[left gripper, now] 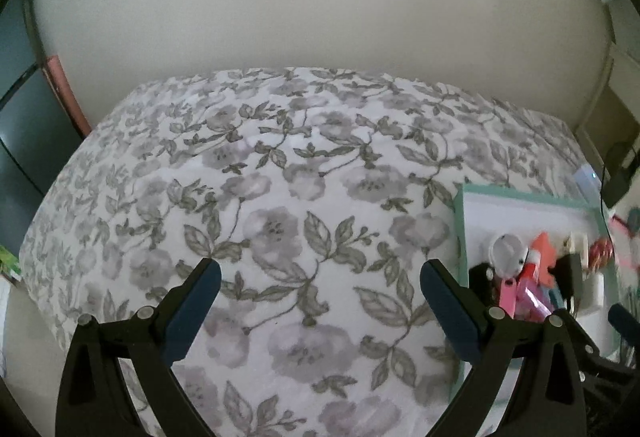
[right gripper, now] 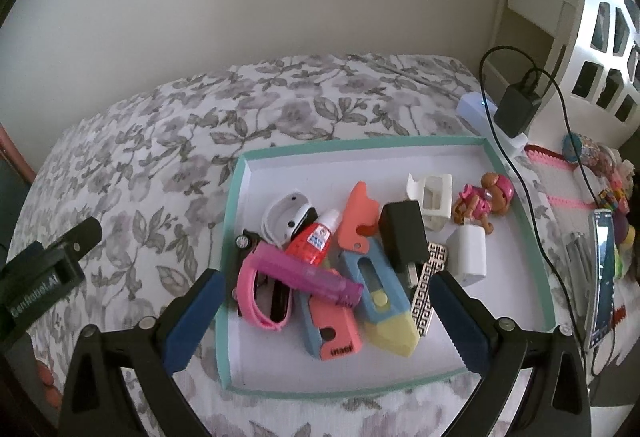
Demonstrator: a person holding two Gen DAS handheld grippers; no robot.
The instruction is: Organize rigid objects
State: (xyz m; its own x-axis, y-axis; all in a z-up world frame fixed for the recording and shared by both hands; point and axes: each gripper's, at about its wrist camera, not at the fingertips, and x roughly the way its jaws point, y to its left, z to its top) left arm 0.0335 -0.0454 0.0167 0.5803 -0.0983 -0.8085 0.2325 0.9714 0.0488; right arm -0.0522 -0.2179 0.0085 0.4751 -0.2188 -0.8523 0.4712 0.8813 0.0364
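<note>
Right wrist: your right gripper point(right gripper: 324, 313) wide, empty, over heaped tray point(right gripper: 234, 205) | left gripper point(left gripper: 320, 301) wide, empty, above floral bedspread point(left gripper: 280, 157) left of tray | risk: purple tube point(right gripper: 308, 275) overlaps pink band point(right gripper: 250, 295), so one pinch may drag both.

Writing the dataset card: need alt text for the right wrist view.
Open right gripper hovers over a teal-rimmed tray of jumbled small items on a floral bedspread: red glue bottle, purple tube, black charger, toy figure.
</note>
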